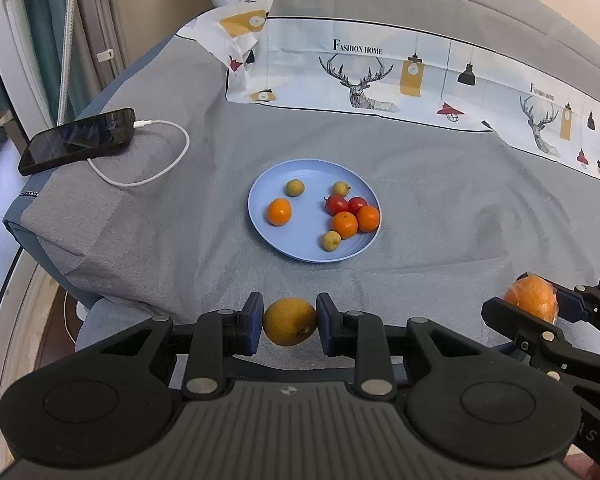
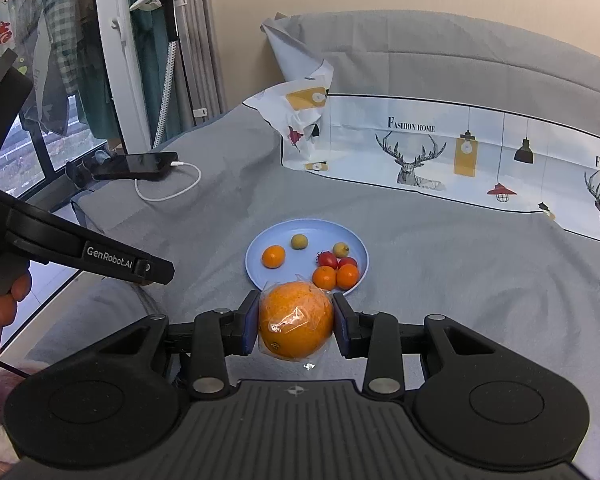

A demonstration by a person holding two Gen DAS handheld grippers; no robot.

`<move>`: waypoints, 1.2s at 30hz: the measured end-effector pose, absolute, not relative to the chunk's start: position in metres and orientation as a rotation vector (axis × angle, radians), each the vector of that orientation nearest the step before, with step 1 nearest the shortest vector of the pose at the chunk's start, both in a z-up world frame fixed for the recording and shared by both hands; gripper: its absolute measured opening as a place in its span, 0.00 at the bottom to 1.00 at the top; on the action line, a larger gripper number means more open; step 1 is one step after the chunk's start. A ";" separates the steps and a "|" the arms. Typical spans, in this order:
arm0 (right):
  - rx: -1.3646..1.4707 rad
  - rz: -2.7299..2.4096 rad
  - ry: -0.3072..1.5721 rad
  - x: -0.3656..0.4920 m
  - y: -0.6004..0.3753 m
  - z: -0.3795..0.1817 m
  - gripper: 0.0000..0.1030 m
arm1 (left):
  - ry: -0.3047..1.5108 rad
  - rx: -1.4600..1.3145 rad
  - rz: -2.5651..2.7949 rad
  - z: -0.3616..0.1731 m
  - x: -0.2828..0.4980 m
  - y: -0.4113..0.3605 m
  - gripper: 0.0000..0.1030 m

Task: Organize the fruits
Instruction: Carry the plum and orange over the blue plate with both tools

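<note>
A bed covered in a grey, finely woven sheet (image 1: pixel 439 216) fills both views. Near its middle sits a round, shallow, pale blue plate (image 1: pixel 260 204) of smooth plastic look. On the plate lie three small glossy tangerines (image 1: pixel 278 211), two shiny red cherry tomatoes (image 1: pixel 336 204) touching each other, and three small dull yellow-green round fruits (image 1: pixel 295 187).

The left tool (image 1: pixel 290 322) has its two flat blue-padded fingers closed against the sides of a dull yellow-orange citrus fruit (image 1: pixel 290 321) with a matte, slightly rough skin, held above the sheet on the near side of the plate.

The right tool (image 2: pixel 296 322) grips a larger bright orange (image 2: pixel 296 322) wrapped in clear, crinkled plastic film that catches the light; its pads press on both sides. It also sits on the near side of the plate, well apart from the left tool's fruit.

At the far left edge of the bed a black phone (image 1: pixel 78 140) rests, with a white charging cable (image 1: pixel 156 168) looping from it. Behind the plate lies a white printed cloth (image 1: pixel 379 76) with deer heads, hanging lamps and the words "Fashion Home".
</note>
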State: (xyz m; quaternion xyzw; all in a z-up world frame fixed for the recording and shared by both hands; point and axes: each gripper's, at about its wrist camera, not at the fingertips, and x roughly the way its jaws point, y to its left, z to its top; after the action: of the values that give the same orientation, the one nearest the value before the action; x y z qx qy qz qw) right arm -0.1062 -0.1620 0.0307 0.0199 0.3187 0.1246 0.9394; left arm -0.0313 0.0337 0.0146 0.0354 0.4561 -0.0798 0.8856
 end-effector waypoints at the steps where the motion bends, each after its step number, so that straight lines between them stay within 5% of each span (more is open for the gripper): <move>1: 0.040 0.254 0.654 -0.105 -0.162 0.030 0.38 | 0.951 0.073 -0.165 0.014 -0.030 0.034 0.31; 20: 0.032 0.257 0.713 -0.073 -0.164 0.016 0.38 | 1.010 0.054 -0.150 -0.001 0.007 0.033 0.31; 36: 0.034 0.263 0.779 0.031 -0.162 -0.027 0.38 | 1.083 0.092 -0.129 -0.043 0.122 0.020 0.30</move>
State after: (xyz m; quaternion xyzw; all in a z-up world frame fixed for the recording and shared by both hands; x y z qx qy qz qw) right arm 0.0305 -0.1619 -0.0269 0.0168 0.3784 0.1281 0.9166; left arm 0.1216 0.0196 -0.0429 0.0435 0.5147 -0.0612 0.8541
